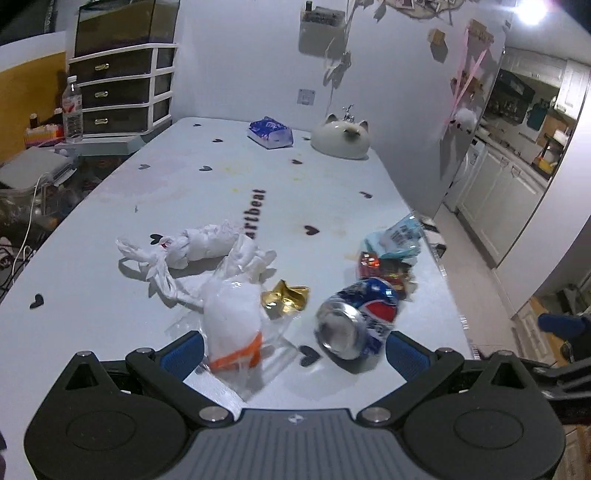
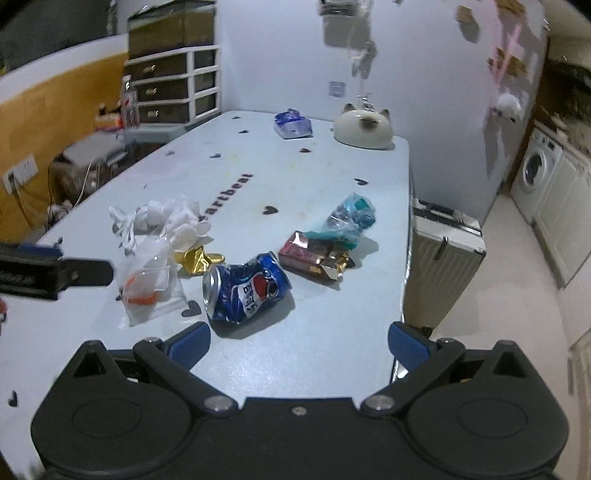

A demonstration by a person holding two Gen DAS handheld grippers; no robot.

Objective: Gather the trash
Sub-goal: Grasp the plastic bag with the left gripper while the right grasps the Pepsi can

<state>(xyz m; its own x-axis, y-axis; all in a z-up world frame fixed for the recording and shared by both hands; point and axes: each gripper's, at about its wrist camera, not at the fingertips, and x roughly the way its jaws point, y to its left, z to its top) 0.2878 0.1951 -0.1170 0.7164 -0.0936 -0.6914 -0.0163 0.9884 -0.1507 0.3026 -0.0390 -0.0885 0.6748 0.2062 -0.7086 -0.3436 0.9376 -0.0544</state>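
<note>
Both grippers, left [image 1: 293,349] and right [image 2: 299,339], hang wide open just short of the can [image 2: 245,288]; clear bag [image 2: 151,291] left of it, wrapper [image 2: 314,256] beyond

Desk [image 2: 317,206]: pale blue top, dark heart prints, black lettering. Rear wall [image 1: 251,74]: white, hung with small ornaments and a switch plate [image 1: 306,96]. Left wall [image 2: 55,110]: yellow below, white above. Drawer unit [image 1: 122,88]: white frame, dark drawers, three tiers, at desk's far left corner; dark box on top. Water bottle [image 1: 72,110]: beside the drawers. Radiator [image 2: 443,254]: white, against desk's right edge. Floor [image 2: 509,280]: pale tile. Right side: white cabinets [image 1: 495,199], washing machine [image 2: 535,170]. Ceiling lamp [image 1: 530,11]: lit, top right.
</note>
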